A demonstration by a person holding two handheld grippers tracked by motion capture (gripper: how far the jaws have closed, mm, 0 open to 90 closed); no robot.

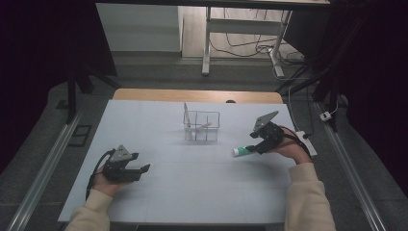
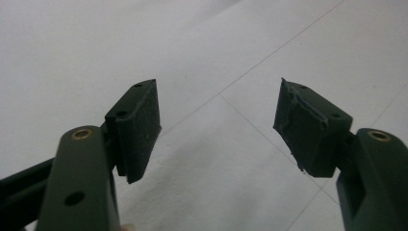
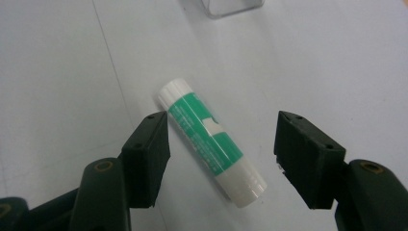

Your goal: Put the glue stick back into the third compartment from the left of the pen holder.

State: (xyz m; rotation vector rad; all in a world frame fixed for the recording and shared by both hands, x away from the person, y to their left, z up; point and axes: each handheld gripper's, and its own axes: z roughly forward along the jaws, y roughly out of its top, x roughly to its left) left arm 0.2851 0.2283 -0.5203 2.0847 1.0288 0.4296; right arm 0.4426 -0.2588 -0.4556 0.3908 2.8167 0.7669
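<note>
The glue stick lies flat on the desk, between the spread jaws of the right claw, its long axis slanting across the gap. The left claw hovers well apart, jaws apart and empty. The right hand is nearer.

**White tabletop and what is lying on it**

A wide white table with faint grid lines is carrying two things. A clear plastic compartmented organiser box is standing near the far middle. A green-and-white cylindrical glue stick is lying on its side to the right, nearer than the box.
</note>
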